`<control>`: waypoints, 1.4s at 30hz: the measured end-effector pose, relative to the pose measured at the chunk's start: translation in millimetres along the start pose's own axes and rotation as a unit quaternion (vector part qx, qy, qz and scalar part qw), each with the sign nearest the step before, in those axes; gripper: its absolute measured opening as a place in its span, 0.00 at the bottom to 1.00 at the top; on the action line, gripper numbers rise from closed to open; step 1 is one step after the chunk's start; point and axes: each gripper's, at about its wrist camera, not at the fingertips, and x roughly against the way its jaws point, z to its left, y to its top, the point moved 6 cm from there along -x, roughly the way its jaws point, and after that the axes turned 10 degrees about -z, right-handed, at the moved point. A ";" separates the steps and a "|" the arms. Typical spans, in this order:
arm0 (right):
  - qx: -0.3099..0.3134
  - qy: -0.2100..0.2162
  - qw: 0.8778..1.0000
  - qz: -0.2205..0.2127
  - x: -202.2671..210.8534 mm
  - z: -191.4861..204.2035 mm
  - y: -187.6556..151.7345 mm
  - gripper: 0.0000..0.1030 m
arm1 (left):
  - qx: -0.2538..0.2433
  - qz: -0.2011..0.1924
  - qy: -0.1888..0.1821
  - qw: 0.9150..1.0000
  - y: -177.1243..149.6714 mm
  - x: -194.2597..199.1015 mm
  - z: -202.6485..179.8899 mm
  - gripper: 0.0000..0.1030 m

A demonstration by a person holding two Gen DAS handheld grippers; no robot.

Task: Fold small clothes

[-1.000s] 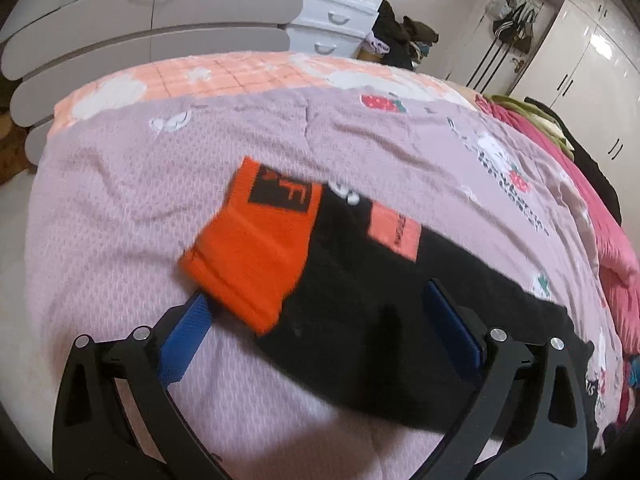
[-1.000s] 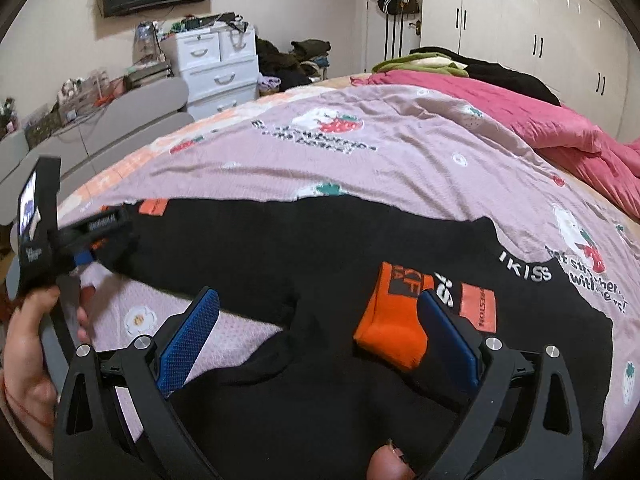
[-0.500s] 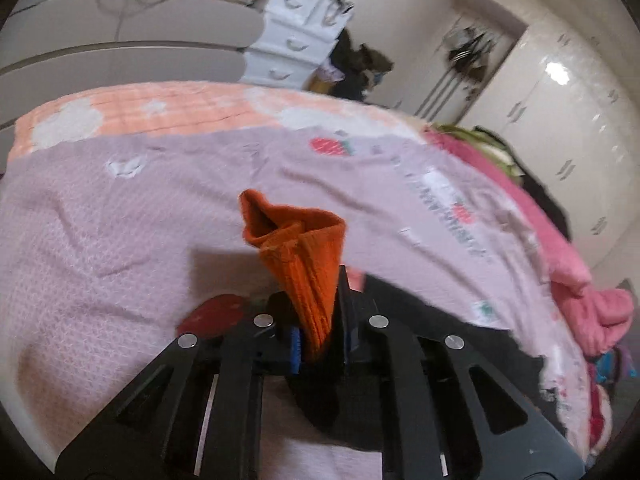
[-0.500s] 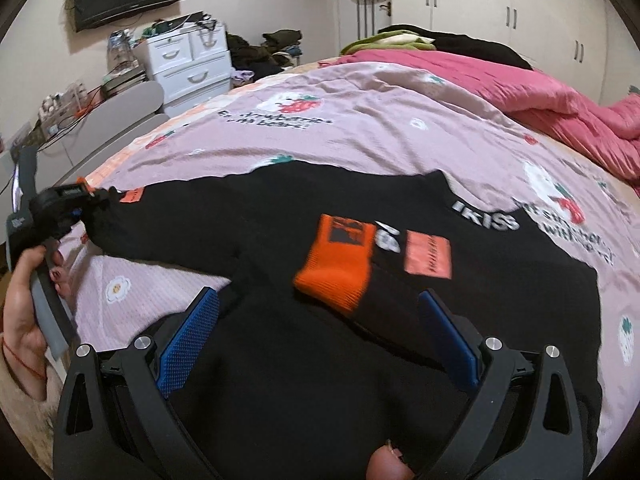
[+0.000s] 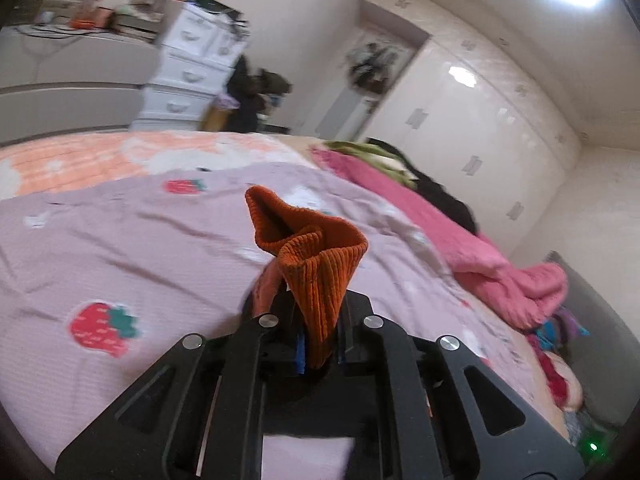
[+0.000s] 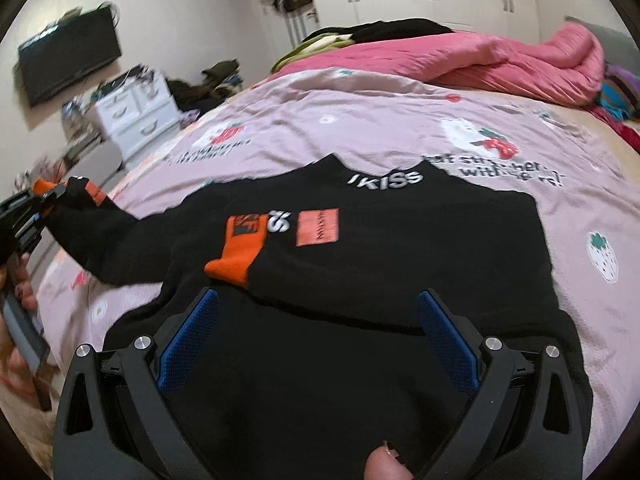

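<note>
Pinching an orange cuff (image 5: 316, 280) tight between its two fingers, our left gripper (image 5: 319, 350) has just closed on the ribbed knit, which stands up past the fingertips and opens like a funnel above the pink bedspread (image 5: 120, 248). From the right wrist view we see that cuff ends a black sleeve (image 6: 100, 232) lifted off to the left of our right fingers. Our right gripper (image 6: 318, 334) hovers with its blue pads (image 6: 190, 336) spread wide and nothing between them, over the black sweater (image 6: 400, 272) lying flat on the bed. Just ahead of the left pad lies the other orange cuff (image 6: 240, 252), folded across the chest, with dark lettering we cannot read. Beyond the fingers, white letters near the collar read "KISS" (image 6: 386, 178), and a peach label (image 6: 318, 227) beside the cuff carries print too small to read. A fingertip (image 6: 386, 466) shows at the bottom edge.
</note>
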 end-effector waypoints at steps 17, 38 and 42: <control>-0.063 -0.031 0.997 -0.031 20.4 -46.6 19.6 0.96 | 0.005 0.126 -0.183 0.975 -69.4 -32.9 -110.6 0.03; -0.159 -0.098 0.981 -0.045 37.3 -133.8 21.5 0.96 | -0.084 0.306 -0.238 0.918 -216.1 -57.6 -172.4 0.05; -0.163 -0.100 0.981 -0.037 32.5 -136.5 16.9 0.96 | -0.100 0.334 -0.239 0.906 -232.9 -58.5 -175.1 0.16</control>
